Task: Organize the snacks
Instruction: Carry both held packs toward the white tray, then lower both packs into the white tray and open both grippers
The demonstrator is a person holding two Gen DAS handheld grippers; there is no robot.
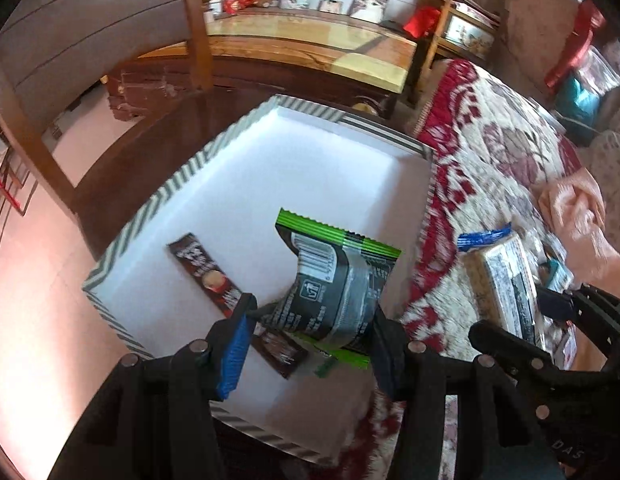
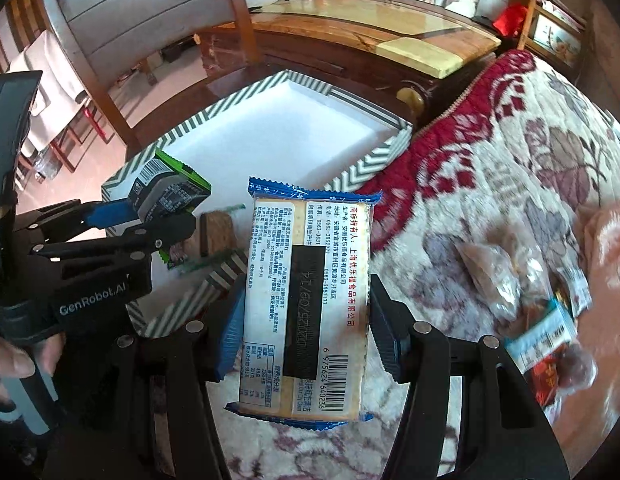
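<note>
Our left gripper (image 1: pixel 314 320) clamps a green-edged snack packet (image 1: pixel 334 280) above the striped box (image 1: pixel 158 200), where a brown sachet (image 1: pixel 206 276) lies. Our right gripper (image 2: pixel 306 328) grips a blue-edged cracker pack (image 2: pixel 306 300) over the floral blanket (image 2: pixel 490 168), beside the box.

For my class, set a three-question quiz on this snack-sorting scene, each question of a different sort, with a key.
1. True or false: the left claw grips a green-edged black packet.
2. Multiple choice: the blue-edged cracker pack is held by A) the right claw, B) the left claw, C) nothing.
3. Fill in: a brown sachet lies inside the striped ____.

Key: 1 true; 2 A; 3 box.
</note>
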